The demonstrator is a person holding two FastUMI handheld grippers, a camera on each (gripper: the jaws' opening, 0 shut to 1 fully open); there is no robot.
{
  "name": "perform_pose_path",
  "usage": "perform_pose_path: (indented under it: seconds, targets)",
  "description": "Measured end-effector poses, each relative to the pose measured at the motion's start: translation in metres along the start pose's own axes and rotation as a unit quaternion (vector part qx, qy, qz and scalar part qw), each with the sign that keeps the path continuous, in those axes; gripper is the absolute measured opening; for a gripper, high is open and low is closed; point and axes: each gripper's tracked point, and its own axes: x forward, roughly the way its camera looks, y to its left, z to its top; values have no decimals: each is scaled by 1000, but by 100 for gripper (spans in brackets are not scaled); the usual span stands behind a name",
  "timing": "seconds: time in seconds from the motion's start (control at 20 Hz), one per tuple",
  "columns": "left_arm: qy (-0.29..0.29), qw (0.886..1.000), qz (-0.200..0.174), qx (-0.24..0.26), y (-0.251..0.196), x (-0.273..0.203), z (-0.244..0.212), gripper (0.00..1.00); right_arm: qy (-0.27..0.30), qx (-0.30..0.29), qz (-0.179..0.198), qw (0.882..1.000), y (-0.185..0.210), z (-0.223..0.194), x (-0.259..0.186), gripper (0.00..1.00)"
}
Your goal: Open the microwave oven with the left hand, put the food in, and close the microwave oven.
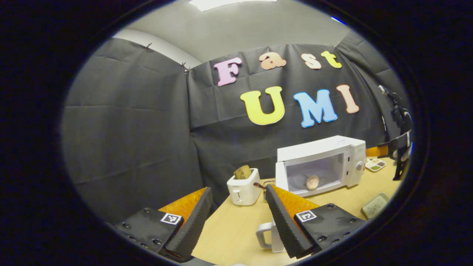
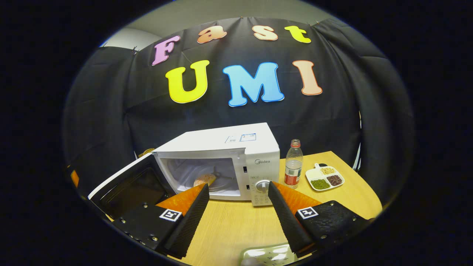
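since the food is already sitting inside the microwave and its door hangs wide open, closing looks like what's left. left gripper and right gripper both gape wide, holding nothing. i'd swing left onto that door and push.

Light wood table. Microwave sits mid-table in the right gripper view, door swung open toward 9 o'clock. Bottle just beside it at 3 o'clock, sectioned dish further out at 3. Left gripper view: toaster at 9 o'clock of the microwave, white mug near edge at 6.
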Motion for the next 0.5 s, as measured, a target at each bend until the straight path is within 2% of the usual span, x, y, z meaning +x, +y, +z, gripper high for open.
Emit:
perform_pose_path:
  seconds: [0.15, 0.2, 0.25, 0.4, 0.45, 0.5]
  targets:
    - [20, 1000, 22, -11, 24, 4, -40, 100, -3, -24, 0, 1000, -11, 20, -41, 98]
    - [28, 999, 24, -15, 30, 6, -54, 96, 3, -29, 1, 1000, -14, 21, -53, 93]
    - [32, 999, 27, -19, 32, 10, -65, 96, 7, -37, 2, 999, -15, 24, -64, 98]
    - [62, 998, 18, -27, 25, 21, -111, 92, -7, -70, 0, 998, -16, 36, -88, 98]
    - [77, 996, 14, -34, 19, 23, -124, 100, -2, -73, 2, 997, -14, 35, -93, 98]
    - [84, 996, 8, -36, 13, 23, -134, 100, -2, -67, 2, 998, -13, 36, -99, 98]
